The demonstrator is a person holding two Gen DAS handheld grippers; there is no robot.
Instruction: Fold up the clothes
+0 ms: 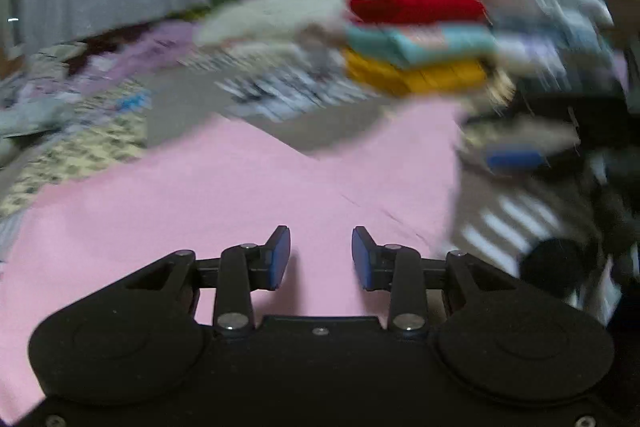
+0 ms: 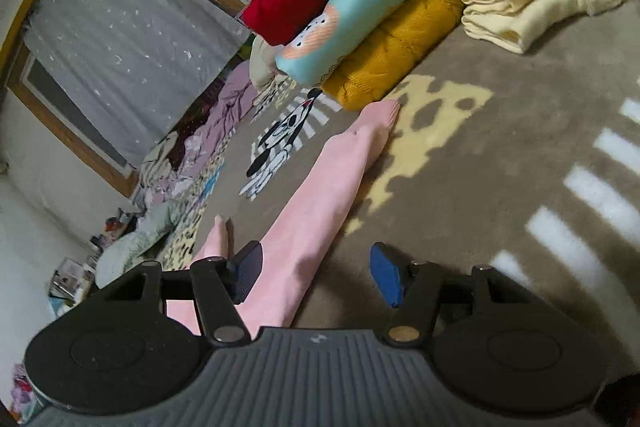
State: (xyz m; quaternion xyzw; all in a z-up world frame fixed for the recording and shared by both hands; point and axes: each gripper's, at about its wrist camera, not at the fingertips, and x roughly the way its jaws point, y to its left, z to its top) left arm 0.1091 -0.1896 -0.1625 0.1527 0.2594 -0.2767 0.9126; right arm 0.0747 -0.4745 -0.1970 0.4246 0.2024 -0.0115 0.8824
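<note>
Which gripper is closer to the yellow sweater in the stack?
Hard to tell, probably the right. The right gripper sits over the pink garment, whose far tip almost reaches the yellow sweater. The left gripper sees it blurred, beyond the pink cloth.

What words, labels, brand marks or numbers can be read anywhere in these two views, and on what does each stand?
None can be read.
Small pale mark on the right gripper, on its ribbed grey housing: a logo shape, no legible letters.
Teal folded garment: a cartoon print and a star, no text.
Grey blanket: cartoon figures and stripes only.
Left wrist view: motion-blurred; nothing legible on the folded stack or the pink garment.
</note>
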